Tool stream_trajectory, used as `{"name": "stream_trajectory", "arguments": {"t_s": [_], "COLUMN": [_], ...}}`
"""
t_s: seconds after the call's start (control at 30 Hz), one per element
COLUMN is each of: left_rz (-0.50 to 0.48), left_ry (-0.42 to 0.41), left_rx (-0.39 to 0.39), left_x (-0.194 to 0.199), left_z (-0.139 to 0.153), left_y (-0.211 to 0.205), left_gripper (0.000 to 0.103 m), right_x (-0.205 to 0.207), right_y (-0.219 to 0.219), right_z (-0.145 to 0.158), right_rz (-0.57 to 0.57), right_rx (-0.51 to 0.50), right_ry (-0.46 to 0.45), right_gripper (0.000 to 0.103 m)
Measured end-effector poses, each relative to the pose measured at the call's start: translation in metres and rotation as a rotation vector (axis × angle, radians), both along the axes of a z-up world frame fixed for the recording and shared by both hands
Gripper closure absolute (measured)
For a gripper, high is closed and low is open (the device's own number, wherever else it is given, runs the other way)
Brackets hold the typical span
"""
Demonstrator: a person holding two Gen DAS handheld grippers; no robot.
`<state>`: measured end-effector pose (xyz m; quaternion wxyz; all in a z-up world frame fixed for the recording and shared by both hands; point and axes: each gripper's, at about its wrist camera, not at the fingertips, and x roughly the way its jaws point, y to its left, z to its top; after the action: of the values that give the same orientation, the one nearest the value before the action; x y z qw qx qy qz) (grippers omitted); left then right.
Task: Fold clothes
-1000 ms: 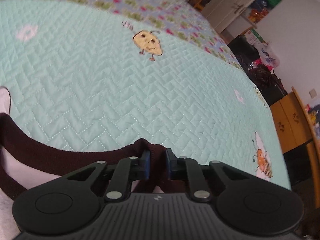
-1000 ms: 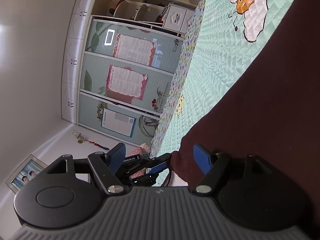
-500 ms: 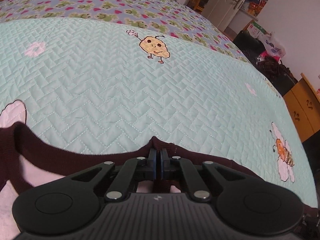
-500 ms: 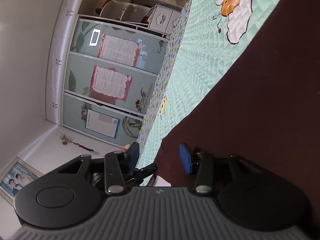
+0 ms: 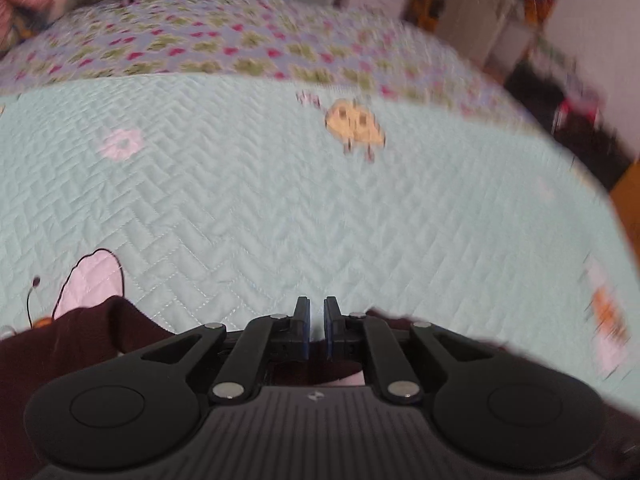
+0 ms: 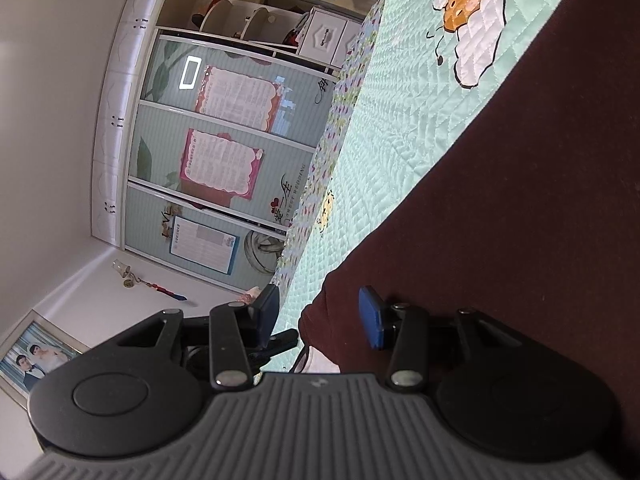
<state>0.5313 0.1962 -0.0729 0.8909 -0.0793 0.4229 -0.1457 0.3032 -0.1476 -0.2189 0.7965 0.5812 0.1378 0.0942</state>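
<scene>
garment: dark maroon top point(image 6: 520, 240) lies on the quilted bed point(image 5: 280, 208), near edge.
left tool point(image 5: 316, 330): jaws nearly closed, opening; pinch on hem unclear.
right tool point(image 6: 320, 312): half open, straddling garment edge, pads not pressing; staged for grasp.

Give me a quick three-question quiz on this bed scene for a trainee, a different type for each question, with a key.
1. True or false: the garment lies on a bare wooden table.
2. Which figure on the quilt shows beside the garment in the right wrist view? A. bee B. cat C. car
3. Name the one whose jaws stand wider apart: left gripper or right gripper.
Key: 1 false, it lies on the quilt; 2 A; 3 right gripper.
</scene>
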Motion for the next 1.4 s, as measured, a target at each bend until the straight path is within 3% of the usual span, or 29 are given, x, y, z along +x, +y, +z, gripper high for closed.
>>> {"name": "stream_trajectory", "arguments": {"t_s": [0.07,0.17,0.2,0.27,0.3,0.33,0.47,0.63,0.83,0.87,0.93,1.0,1.03,1.1,1.13,1.17,1.23,1.27,1.3,1.33,1.4], "left_rz": [-0.037,-0.184,-0.221,-0.242,-0.211,-0.183,-0.141,-0.139,-0.061,-0.037,0.039,0.06,0.045,-0.011,-0.06,-0.108,-0.132,-0.118,-0.099,-0.057,0.027], "left_ry": [-0.023,-0.025,-0.019,0.005,0.053,0.097,0.131,0.114,0.229,0.219,0.133,0.068,0.065,0.061,0.054,0.049,0.07,0.075,0.084,0.111,0.142], "left_rx": [-0.102,-0.234,-0.245,-0.189,-0.103,-0.032,-0.19,-0.175,-0.353,-0.348,-0.257,-0.26,-0.298,-0.366,-0.383,-0.372,-0.234,-0.17,-0.127,-0.192,-0.322], "left_x": [-0.012,-0.027,-0.029,-0.029,-0.025,-0.023,-0.021,-0.021,-0.004,-0.005,-0.013,-0.022,-0.029,-0.044,-0.052,-0.06,-0.069,-0.068,-0.067,-0.065,-0.065], "left_z": [0.009,0.014,0.011,-0.003,-0.017,-0.031,-0.049,-0.051,-0.058,-0.054,-0.037,-0.022,-0.018,-0.011,-0.01,-0.011,-0.025,-0.033,-0.041,-0.041,-0.039], "left_y": [0.001,-0.021,-0.03,-0.046,-0.05,-0.052,-0.019,-0.026,0.002,0.006,0.015,0.027,0.033,0.039,0.039,0.037,0.033,0.035,0.038,0.051,0.077], "left_gripper": [0.096,0.091,0.09,0.083,0.083,0.098,0.1,0.1,0.1,0.1,0.098,0.097,0.096,0.089,0.078,0.061,0.052,0.073,0.084,0.091,0.089], "right_x": [0.0,0.001,0.001,0.001,0.001,0.001,0.0,0.001,0.001,0.001,0.001,0.001,0.001,0.001,0.001,0.001,0.001,0.001,0.001,0.001,0.001], "right_y": [0.0,0.0,0.0,0.0,-0.001,-0.001,-0.001,-0.001,-0.002,-0.002,-0.002,-0.002,-0.002,-0.002,-0.002,-0.002,-0.002,-0.002,-0.002,-0.002,-0.002], "right_z": [-0.001,0.0,0.0,0.0,0.0,0.0,-0.002,-0.001,-0.001,-0.001,-0.001,-0.002,-0.002,-0.002,-0.002,-0.002,-0.002,-0.002,-0.002,-0.002,-0.004], "right_rz": [-0.001,-0.002,-0.002,-0.001,-0.001,0.0,0.0,-0.001,-0.001,-0.001,-0.001,-0.002,-0.002,-0.003,-0.003,-0.003,-0.003,-0.003,-0.002,-0.002,-0.001], "right_rx": [0.006,0.009,0.009,0.008,0.008,0.01,0.014,0.013,0.02,0.021,0.022,0.025,0.026,0.026,0.027,0.028,0.03,0.029,0.027,0.025,0.023], "right_ry": [-0.002,-0.003,-0.003,-0.003,-0.004,-0.006,-0.006,-0.007,-0.01,-0.01,-0.011,-0.012,-0.013,-0.013,-0.013,-0.013,-0.014,-0.015,-0.015,-0.015,-0.015], "right_gripper": [0.056,0.056,0.056,0.056,0.056,0.056,0.056,0.056,0.056,0.056,0.056,0.056,0.056,0.056,0.056,0.056,0.056,0.056,0.056,0.056,0.056]}}
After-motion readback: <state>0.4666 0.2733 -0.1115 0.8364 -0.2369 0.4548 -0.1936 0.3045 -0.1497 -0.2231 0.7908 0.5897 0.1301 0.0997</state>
